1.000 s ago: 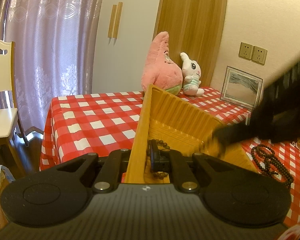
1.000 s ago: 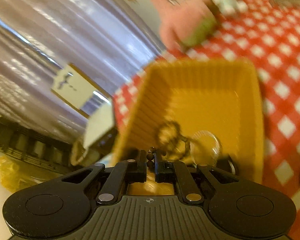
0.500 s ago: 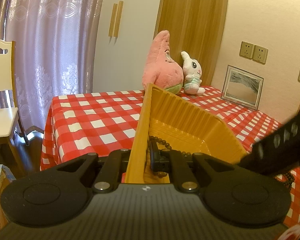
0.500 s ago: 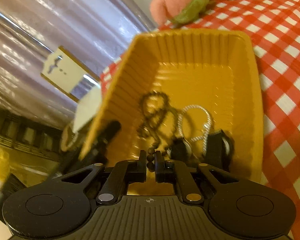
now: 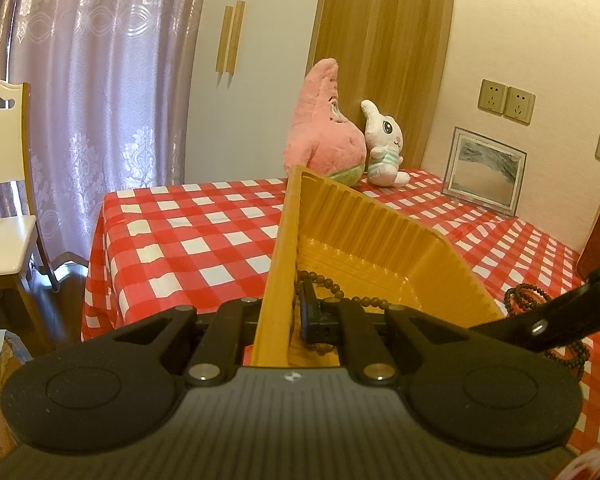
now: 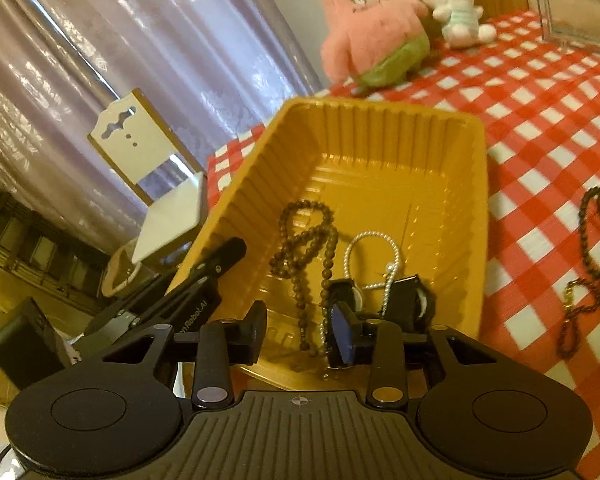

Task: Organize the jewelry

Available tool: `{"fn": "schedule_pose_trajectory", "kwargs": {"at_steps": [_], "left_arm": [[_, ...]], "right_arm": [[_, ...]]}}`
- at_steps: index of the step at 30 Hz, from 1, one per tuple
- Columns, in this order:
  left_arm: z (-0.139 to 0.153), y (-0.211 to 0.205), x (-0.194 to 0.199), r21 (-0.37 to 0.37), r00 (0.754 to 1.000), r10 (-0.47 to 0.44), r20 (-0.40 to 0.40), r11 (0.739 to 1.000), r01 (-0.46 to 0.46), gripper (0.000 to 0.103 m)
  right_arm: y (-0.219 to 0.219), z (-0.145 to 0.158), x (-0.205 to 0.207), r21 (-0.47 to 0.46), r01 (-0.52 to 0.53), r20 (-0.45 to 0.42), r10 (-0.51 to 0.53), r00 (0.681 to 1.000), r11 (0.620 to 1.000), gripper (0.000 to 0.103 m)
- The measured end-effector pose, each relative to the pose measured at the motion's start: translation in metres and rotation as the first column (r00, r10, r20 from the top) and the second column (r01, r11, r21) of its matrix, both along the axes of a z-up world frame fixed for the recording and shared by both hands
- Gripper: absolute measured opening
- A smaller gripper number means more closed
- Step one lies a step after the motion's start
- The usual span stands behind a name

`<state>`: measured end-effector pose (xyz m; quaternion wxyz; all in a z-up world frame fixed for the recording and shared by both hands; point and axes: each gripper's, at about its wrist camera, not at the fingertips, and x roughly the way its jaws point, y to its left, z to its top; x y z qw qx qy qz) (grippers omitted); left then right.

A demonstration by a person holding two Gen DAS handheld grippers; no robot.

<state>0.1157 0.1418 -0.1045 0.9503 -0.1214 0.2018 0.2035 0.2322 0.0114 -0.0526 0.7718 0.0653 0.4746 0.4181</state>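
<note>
- Left tongs: clamped shut on the near wall of the yellow tray, which is tilted up off the table.
- Right tongs: jaws have just been opening and stand partly apart over the tray's near end; the brown bead strand hangs loose between them, gripped by neither pad.
- White pearl loop: lies in the tray beside the brown strand.
- Dark bead necklace: lies on the table, right of the tray.

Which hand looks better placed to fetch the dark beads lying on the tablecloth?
The right gripper: its jaws have just opened, empty, and the dark beads lie to its right. The left gripper is clamped on the yellow tray.
</note>
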Motion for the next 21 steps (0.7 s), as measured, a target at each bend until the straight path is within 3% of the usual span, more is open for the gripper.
{"fn": "schedule_pose_trajectory", "kwargs": {"at_steps": [13, 21], "left_arm": [[-0.001, 0.001, 0.000, 0.000, 1.000, 0.004, -0.004, 1.000, -0.004, 0.008], [-0.001, 0.003, 0.001, 0.003, 1.000, 0.003, -0.008, 1.000, -0.003, 0.008]], "right_arm": [[-0.042, 0.015, 0.002, 0.014, 0.084, 0.031, -0.084, 0.996, 0.996, 0.041], [-0.093, 0.009, 0.005, -0.013, 0.220, 0.035, -0.219, 0.975, 0.975, 0.045]]}}
